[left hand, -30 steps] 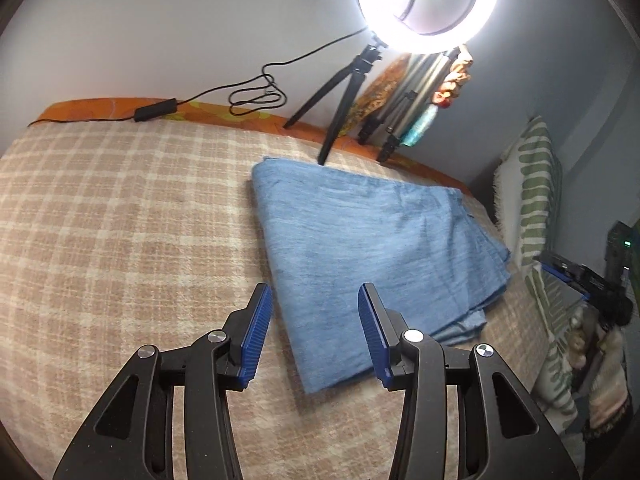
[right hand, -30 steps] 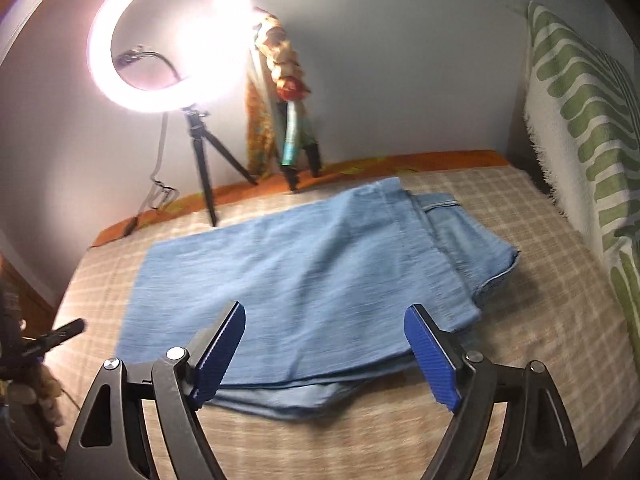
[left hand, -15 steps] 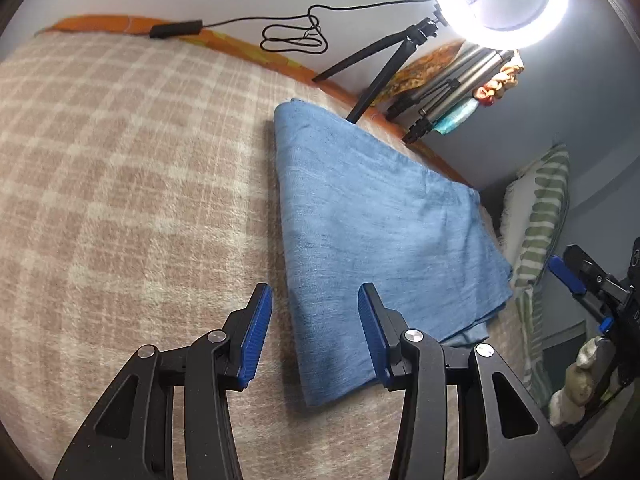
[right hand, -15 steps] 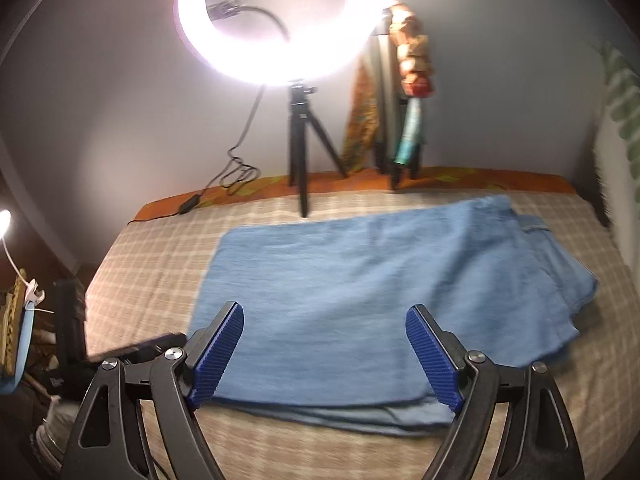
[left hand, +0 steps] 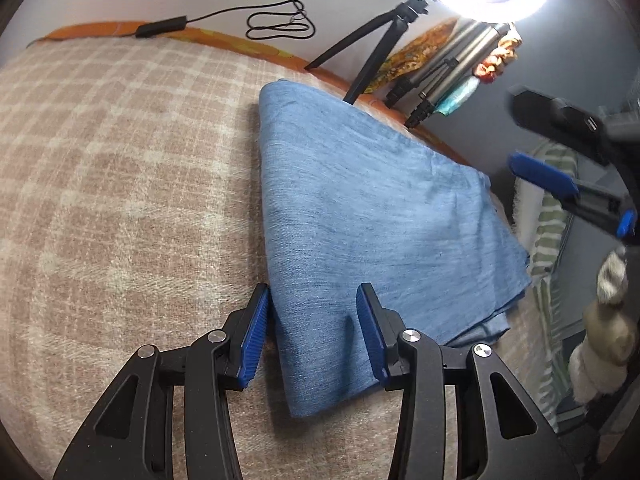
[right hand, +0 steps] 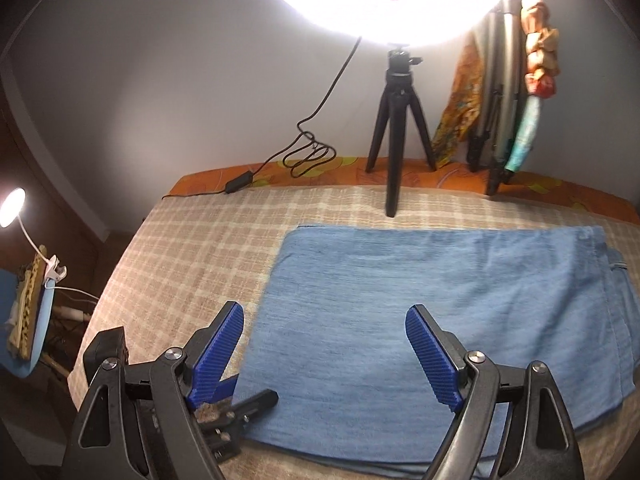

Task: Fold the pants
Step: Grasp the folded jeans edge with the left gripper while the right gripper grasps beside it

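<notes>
Folded blue denim pants [left hand: 380, 208] lie flat on the checked bedspread [left hand: 120, 184]. My left gripper [left hand: 312, 296] is low over their near corner. Its jaws are closing with the cloth's edge between them, and the pads do not press on it. In the right wrist view the pants [right hand: 440, 300] spread across the middle. My right gripper [right hand: 325, 312] hovers wide open above their left half, nothing held. One of the left gripper's fingers [right hand: 256, 400] shows below it at the pants' near left corner.
A lit ring light on a black tripod [right hand: 396, 120] stands at the bed's far edge with a coiled cable [right hand: 308, 156]. Folded tripods and cloths [right hand: 500, 100] lean on the wall. A striped pillow [left hand: 552, 216] lies past the pants. A small lamp [right hand: 12, 208] glows off the bed.
The left gripper sank onto the pants' near corner. The right gripper swept sideways along the pants to the end where the left gripper is, and now shows in the left view.
</notes>
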Action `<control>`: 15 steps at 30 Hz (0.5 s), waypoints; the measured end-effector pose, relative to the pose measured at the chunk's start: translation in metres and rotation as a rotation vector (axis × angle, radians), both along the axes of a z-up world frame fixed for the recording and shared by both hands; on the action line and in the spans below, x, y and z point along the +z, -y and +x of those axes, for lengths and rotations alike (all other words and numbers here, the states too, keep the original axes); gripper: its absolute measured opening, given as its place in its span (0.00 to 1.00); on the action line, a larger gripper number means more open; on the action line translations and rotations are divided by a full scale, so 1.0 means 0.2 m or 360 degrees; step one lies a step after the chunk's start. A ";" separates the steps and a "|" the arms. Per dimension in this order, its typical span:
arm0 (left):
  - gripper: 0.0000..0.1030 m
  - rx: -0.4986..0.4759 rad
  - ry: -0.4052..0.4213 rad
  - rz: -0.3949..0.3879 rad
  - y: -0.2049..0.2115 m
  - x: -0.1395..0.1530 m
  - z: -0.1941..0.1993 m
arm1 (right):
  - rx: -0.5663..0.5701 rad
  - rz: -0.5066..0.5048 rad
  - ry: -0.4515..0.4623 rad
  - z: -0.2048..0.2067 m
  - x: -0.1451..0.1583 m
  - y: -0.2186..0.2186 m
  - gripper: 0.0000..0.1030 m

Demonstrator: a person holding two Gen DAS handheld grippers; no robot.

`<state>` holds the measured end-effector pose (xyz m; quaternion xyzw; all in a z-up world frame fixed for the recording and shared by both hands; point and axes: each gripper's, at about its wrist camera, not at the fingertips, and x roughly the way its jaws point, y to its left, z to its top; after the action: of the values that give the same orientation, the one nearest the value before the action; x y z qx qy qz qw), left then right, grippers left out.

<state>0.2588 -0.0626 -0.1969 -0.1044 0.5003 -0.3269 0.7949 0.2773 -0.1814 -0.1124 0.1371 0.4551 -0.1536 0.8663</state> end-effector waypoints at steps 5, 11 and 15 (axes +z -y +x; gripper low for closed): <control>0.35 -0.0001 0.0086 0.0042 0.05 0.01 -0.03 | 0.0030 0.0083 -0.0027 0.11 -0.10 0.01 0.83; 0.16 -0.0043 0.0158 0.0044 0.07 0.02 -0.06 | 0.0078 0.0199 -0.0121 0.26 -0.25 0.04 0.83; 0.14 -0.0055 0.0185 0.0030 0.09 0.04 -0.05 | 0.0108 0.0253 -0.0195 0.37 -0.33 0.06 0.80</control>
<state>0.2484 -0.0803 -0.1883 -0.0690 0.4581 -0.3412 0.8179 0.3516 -0.1930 -0.1780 0.1803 0.5225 -0.0957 0.8279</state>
